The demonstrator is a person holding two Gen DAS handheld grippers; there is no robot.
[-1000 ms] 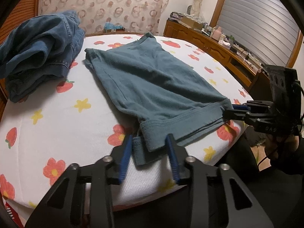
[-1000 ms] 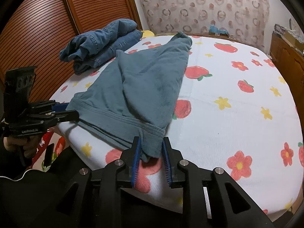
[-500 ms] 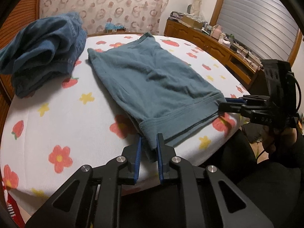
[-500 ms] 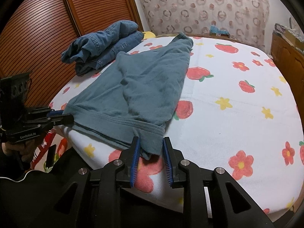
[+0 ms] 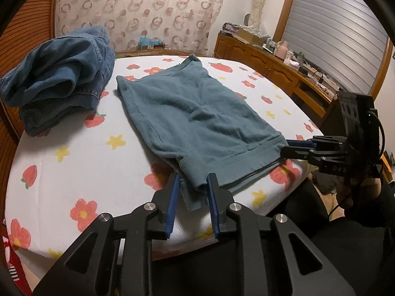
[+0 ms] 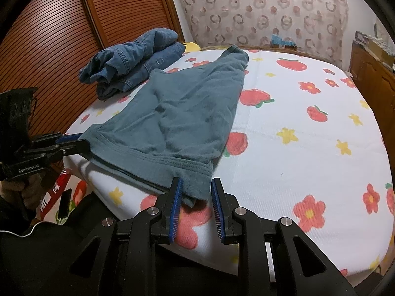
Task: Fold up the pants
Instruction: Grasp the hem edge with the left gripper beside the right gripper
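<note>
A bed (image 5: 74,162) fills most of both views, its white ribbed cover printed with red flowers, strawberries and yellow stars, the weave fine and slightly quilted. Behind it hangs a pale curtain (image 6: 259,12) with ring patterns, and a brown slatted wooden door (image 6: 61,37) stands by the bed's far left side (seen from the right wrist).

On the cover lie the teal pants (image 5: 195,120), soft knit fabric with a faint nap, folded lengthwise into a long tapering shape. The stitched waistband runs along the bed's near edge, and the legs reach toward the far edge, ending in a narrow hemmed tip. Shallow wrinkles cross the middle.

At the far left corner sits a heap of blue jeans (image 5: 59,74), stiff denim with pale seam stitching, bunched in thick rolls and lying apart from the pants.

The left gripper (image 5: 191,185) is at the near edge with its blue ribbed pads parted; the waistband's left corner droops between them without being pinched. The right gripper (image 6: 196,187) is likewise spread open at the waistband's right corner, the cloth hanging loose between its pads, closer to the left pad. Each gripper shows in the other's view, reaching the waistband's end from the side.
</note>
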